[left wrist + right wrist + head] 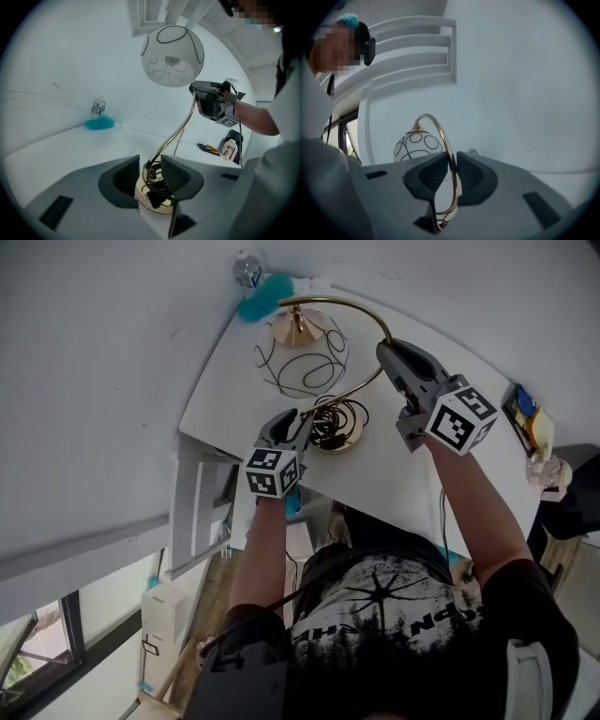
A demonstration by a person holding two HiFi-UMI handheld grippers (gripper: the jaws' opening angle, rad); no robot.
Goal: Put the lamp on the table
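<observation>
The lamp (302,357) is stood on the tabletop (389,482) at mid-frame, its base set loosely between the left tongs (149,171) and its stem clamped in the right tongs (453,168) further right. A bottle (247,268) and cloth (265,298) are placed behind it at upper left; small objects (530,423) are laid at the right edge.

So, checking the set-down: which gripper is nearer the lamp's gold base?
Left. The left gripper sits open at the base; the right gripper clamps the curved stem higher up.
</observation>
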